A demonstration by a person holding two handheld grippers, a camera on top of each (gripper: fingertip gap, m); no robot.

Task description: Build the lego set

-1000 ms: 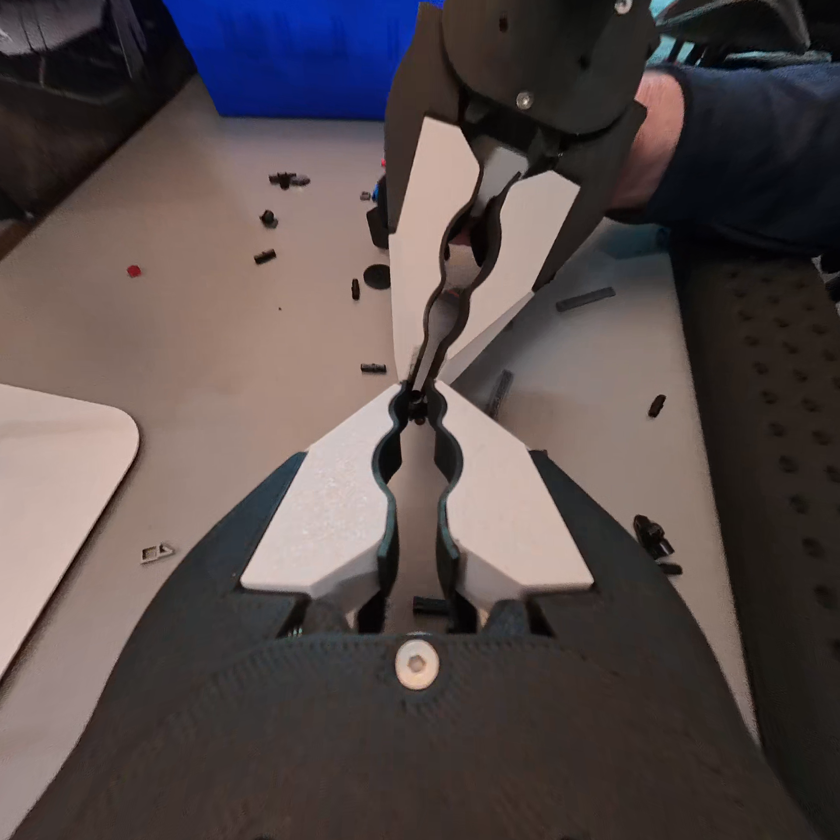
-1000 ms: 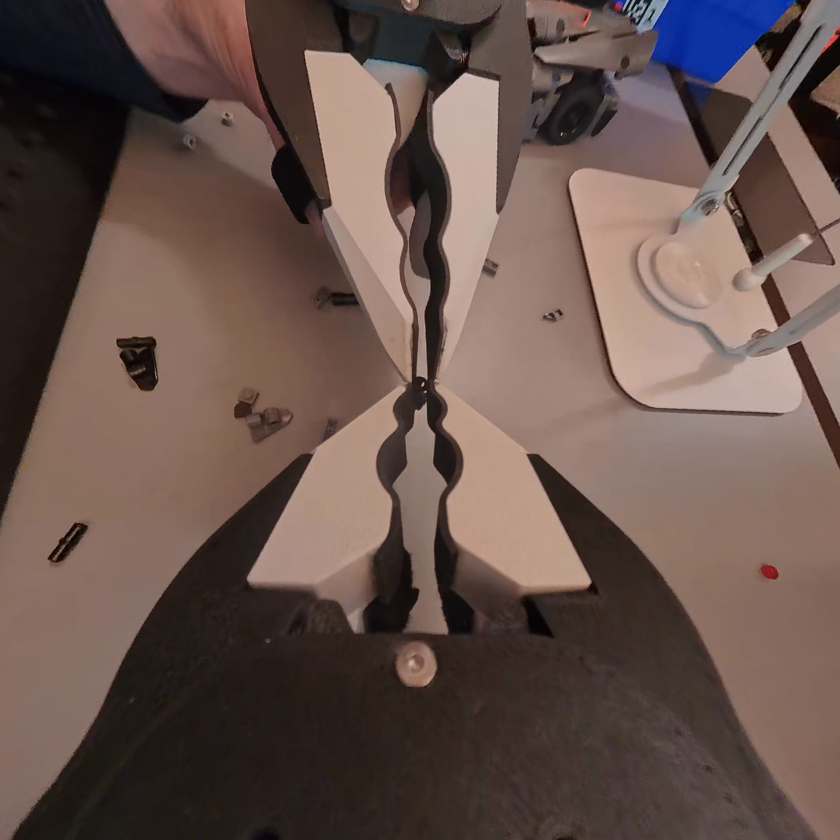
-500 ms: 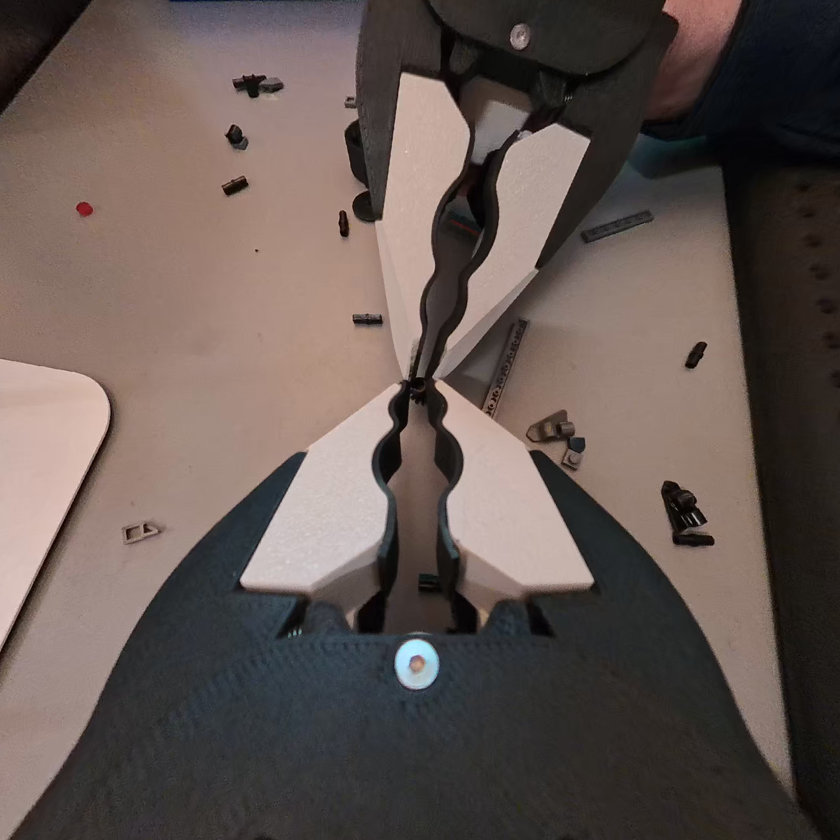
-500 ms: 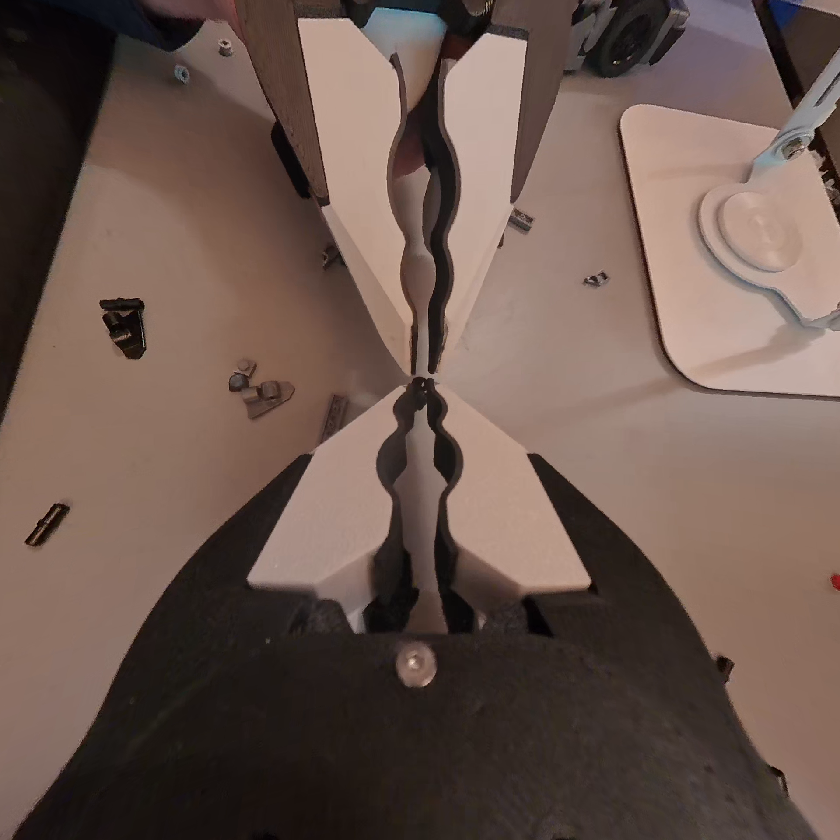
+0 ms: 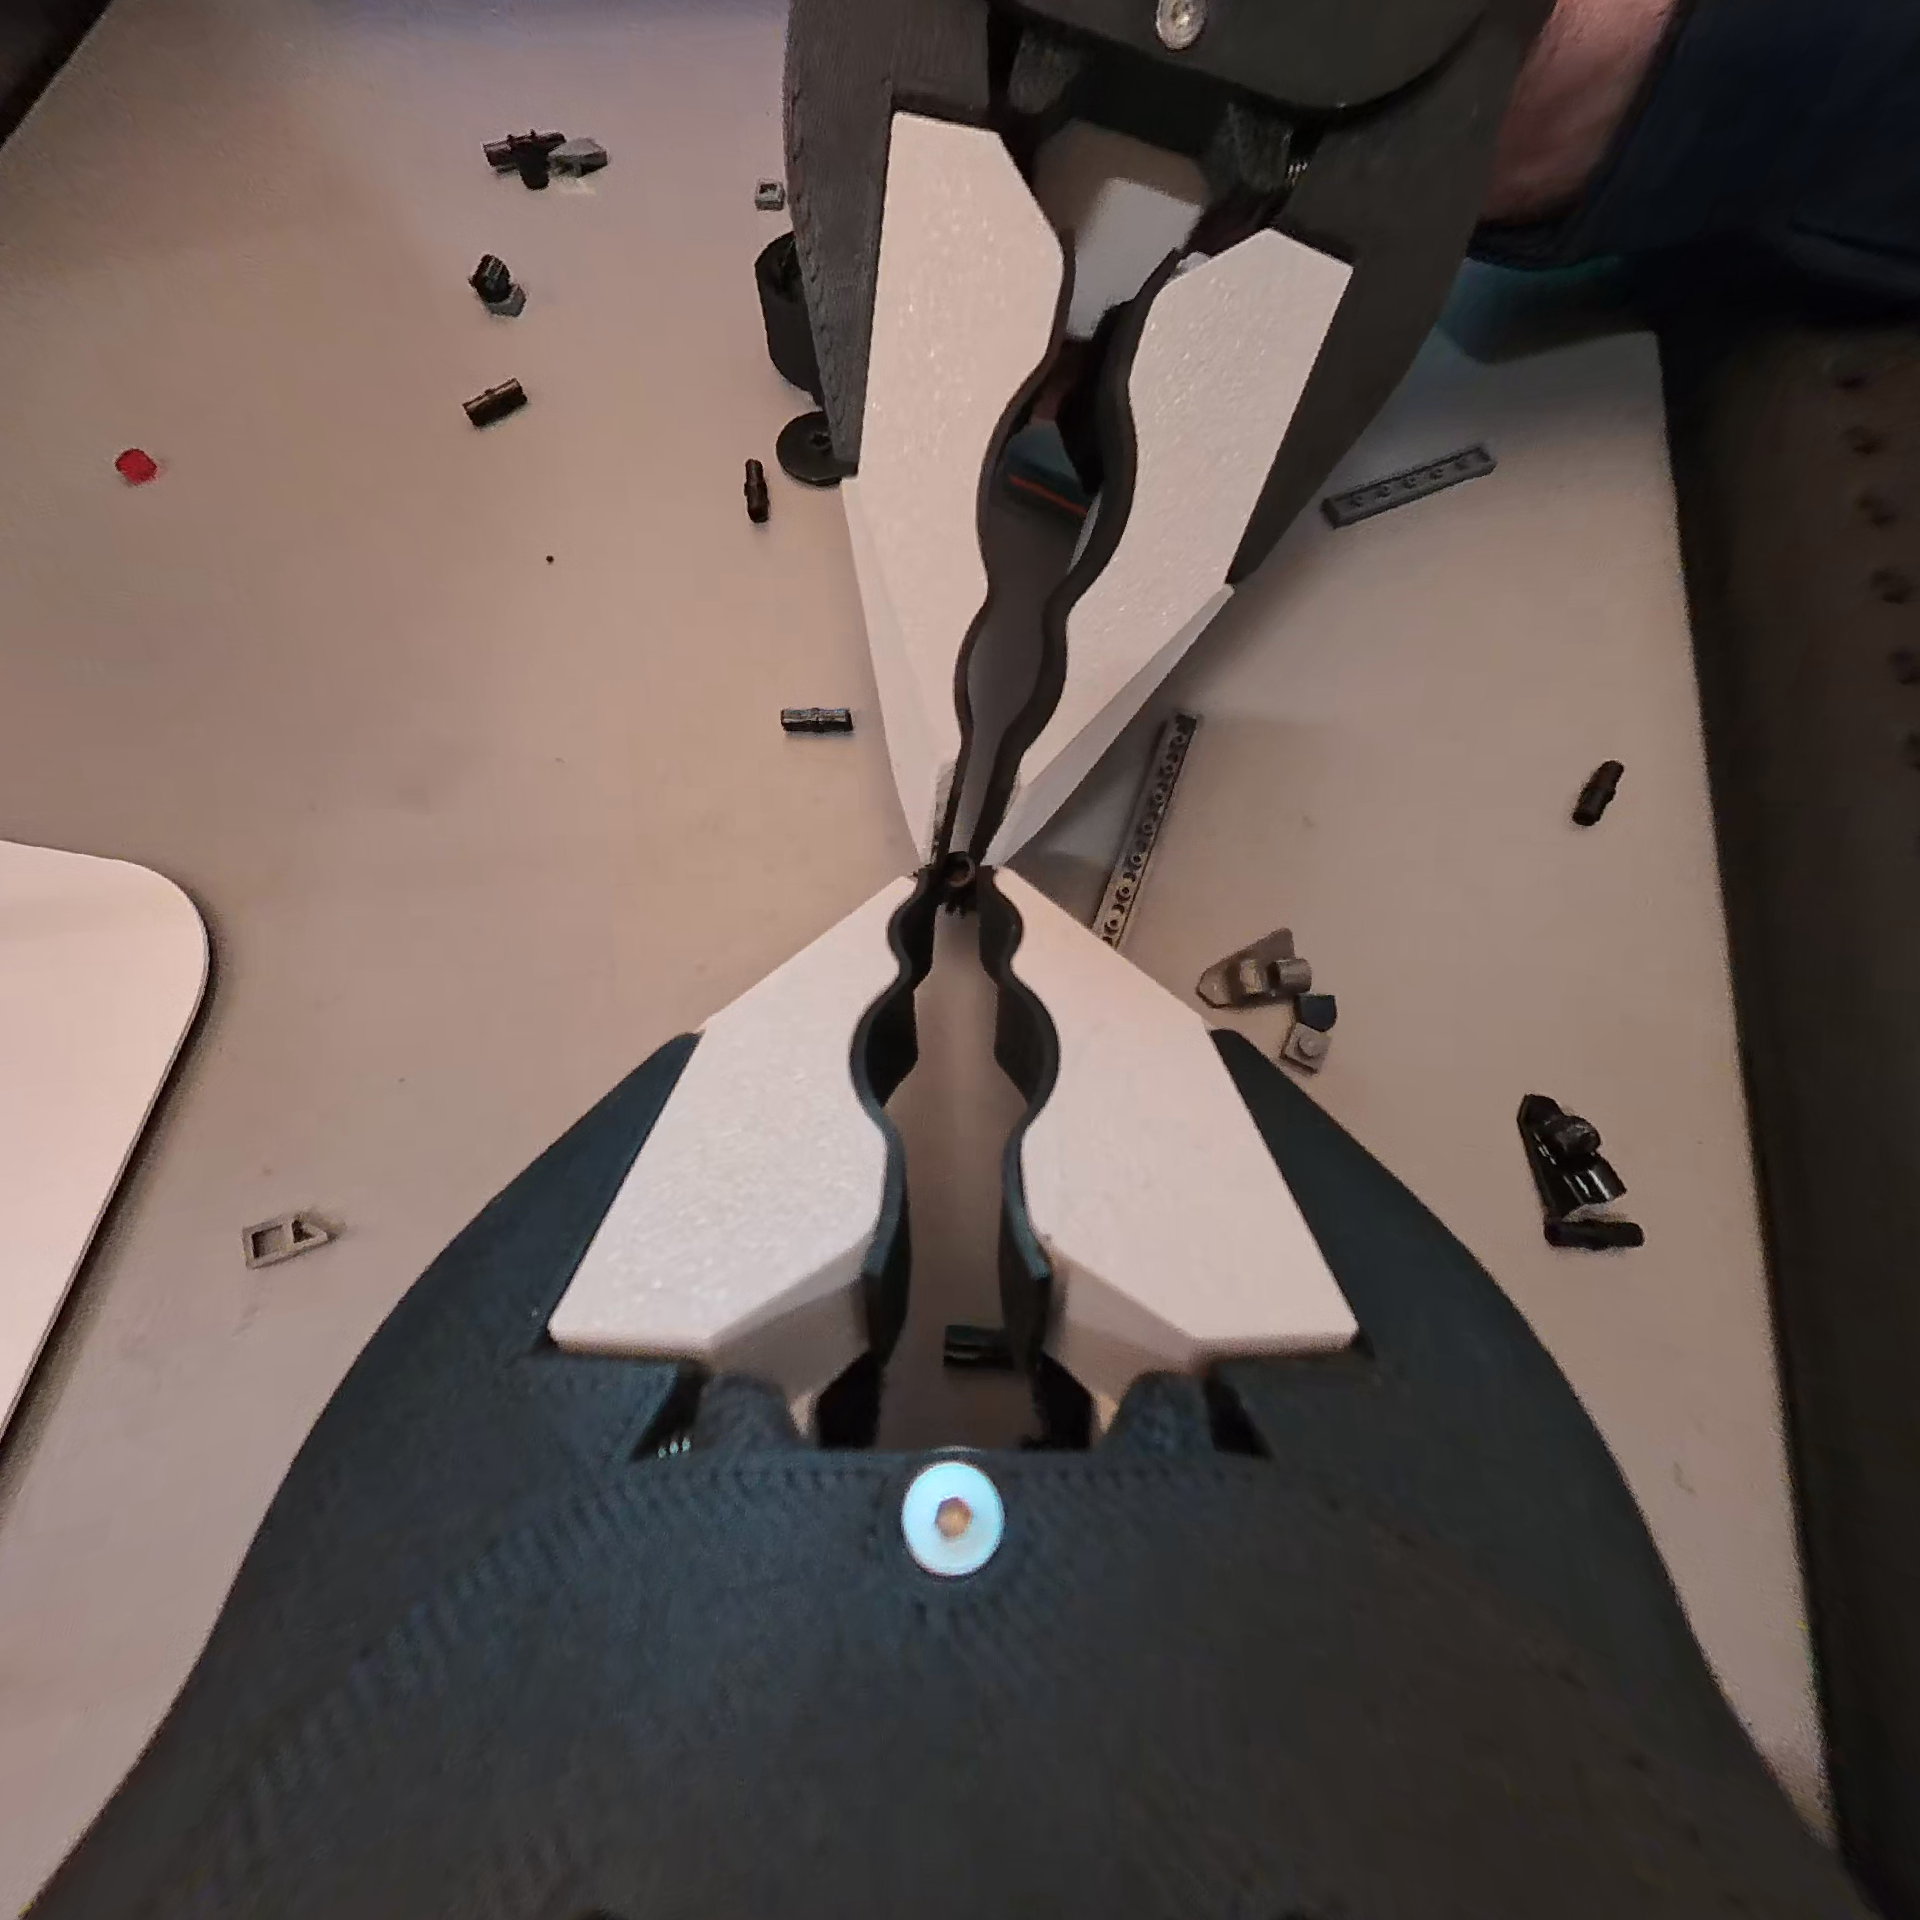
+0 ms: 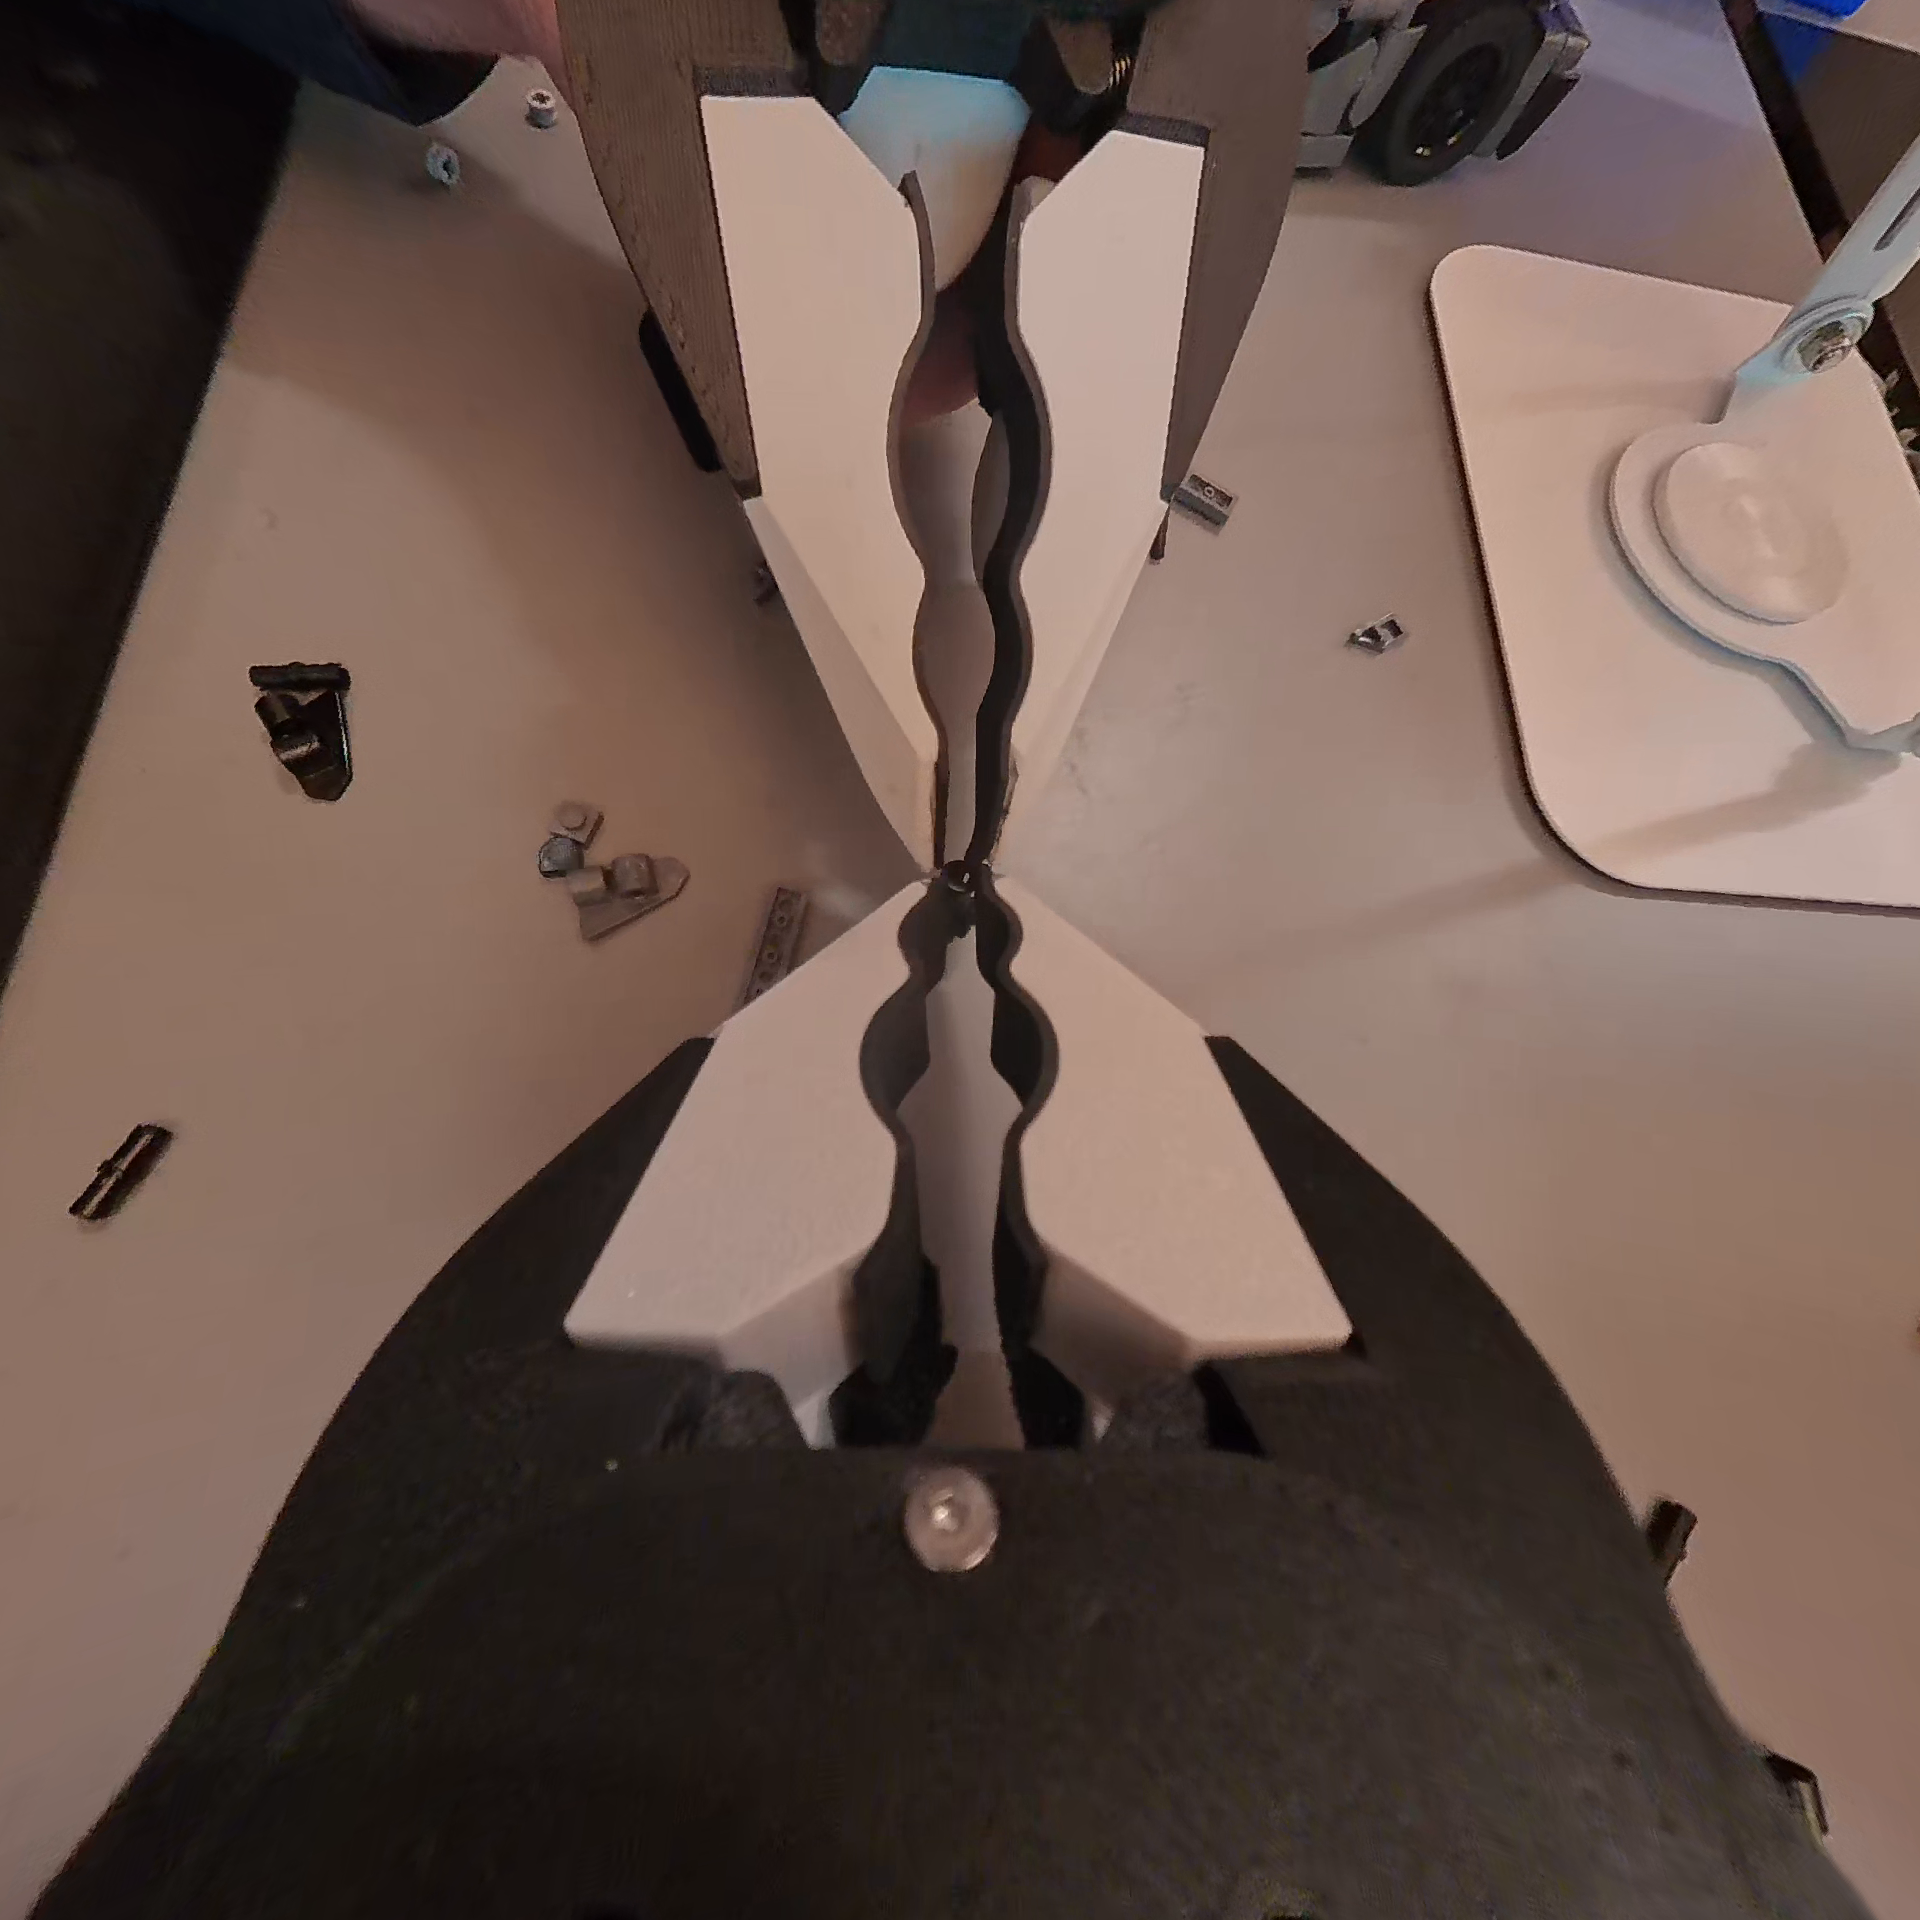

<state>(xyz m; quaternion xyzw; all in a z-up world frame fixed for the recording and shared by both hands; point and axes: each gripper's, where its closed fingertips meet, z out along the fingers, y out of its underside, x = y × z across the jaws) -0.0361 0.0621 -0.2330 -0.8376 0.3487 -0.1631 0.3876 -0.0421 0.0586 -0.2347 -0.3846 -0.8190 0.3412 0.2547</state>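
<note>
The two grippers are brought tip to tip above the surface, so that a very small black piece can be worked on between them. In the left wrist view, the left gripper is seen with its jaws drawn narrow, their tips pinched on the small black piece. The right gripper is met from the opposite side, its jaws likewise nearly closed at the tips. In the right wrist view the same meeting is shown: the right gripper is closed on the black piece, and the left gripper is pressed against it from above. Whether one piece or two mating pieces are held cannot be told, as the part is too small.

The pinch is kept at the very tips, probably because so tiny a part leaves no other room for two grips. The work is held off the surface, apparently so that the pieces can be pushed together along one line.

The other loose parts are left scattered: a long grey strip, grey wedge pieces, and a black clip. A partly built wheeled model is seen at the far edge, near a white stand base.
</note>
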